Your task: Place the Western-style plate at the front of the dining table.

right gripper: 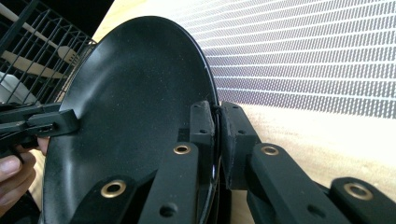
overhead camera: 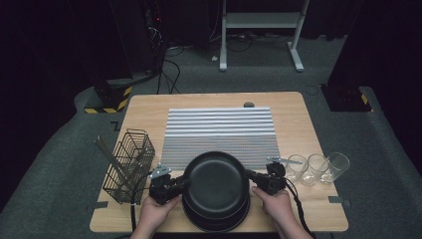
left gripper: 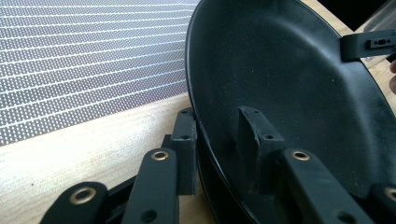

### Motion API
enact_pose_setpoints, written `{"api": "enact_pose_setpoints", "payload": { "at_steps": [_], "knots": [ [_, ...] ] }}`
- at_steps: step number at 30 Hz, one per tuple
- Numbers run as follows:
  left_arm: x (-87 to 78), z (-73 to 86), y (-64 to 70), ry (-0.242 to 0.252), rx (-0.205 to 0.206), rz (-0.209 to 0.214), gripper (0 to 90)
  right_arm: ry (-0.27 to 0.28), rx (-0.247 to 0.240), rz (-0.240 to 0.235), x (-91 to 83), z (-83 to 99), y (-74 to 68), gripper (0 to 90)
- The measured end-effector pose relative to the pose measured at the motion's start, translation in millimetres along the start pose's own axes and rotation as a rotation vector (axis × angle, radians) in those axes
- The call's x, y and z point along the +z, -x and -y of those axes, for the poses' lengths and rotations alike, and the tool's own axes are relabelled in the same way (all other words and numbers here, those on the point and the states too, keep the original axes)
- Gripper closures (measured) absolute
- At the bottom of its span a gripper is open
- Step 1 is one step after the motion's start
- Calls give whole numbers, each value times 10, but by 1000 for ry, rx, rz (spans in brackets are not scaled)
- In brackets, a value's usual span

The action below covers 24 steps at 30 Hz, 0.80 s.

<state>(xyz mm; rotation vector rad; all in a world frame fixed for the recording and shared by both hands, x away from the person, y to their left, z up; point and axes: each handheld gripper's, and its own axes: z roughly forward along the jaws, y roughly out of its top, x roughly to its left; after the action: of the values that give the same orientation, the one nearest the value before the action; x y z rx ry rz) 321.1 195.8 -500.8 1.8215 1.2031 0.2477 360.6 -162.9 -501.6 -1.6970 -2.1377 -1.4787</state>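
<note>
Two claws hold one black plate (overhead camera: 216, 177) above a stack of similar black plates (overhead camera: 216, 216) near the front edge of the table (overhead camera: 298, 129). I cannot count the stack exactly. The left claw (overhead camera: 180, 183) is closed on the plate's left rim, one jaw inside and one outside. The right claw (overhead camera: 250, 175) is closed on the right rim. Three glasses (overhead camera: 317, 168) lie at the right. One wire basket (overhead camera: 128, 164) stands at the left. One striped mat (overhead camera: 221, 134) lies behind the plate.
</note>
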Motion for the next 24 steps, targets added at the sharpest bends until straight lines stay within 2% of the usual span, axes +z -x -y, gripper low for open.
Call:
{"api": "enact_pose_setpoints", "payload": {
  "at_steps": [9,20,24],
  "knots": [
    [58,-58,-4,10,8,-14,687,24,-13,23,9,-71,-1,842],
    [106,-31,-40,11,-4,-27,669,26,-19,20,55,-102,13,842],
    [107,-16,-40,27,-2,-30,668,30,-27,20,64,-103,13,839]
  ]
}}
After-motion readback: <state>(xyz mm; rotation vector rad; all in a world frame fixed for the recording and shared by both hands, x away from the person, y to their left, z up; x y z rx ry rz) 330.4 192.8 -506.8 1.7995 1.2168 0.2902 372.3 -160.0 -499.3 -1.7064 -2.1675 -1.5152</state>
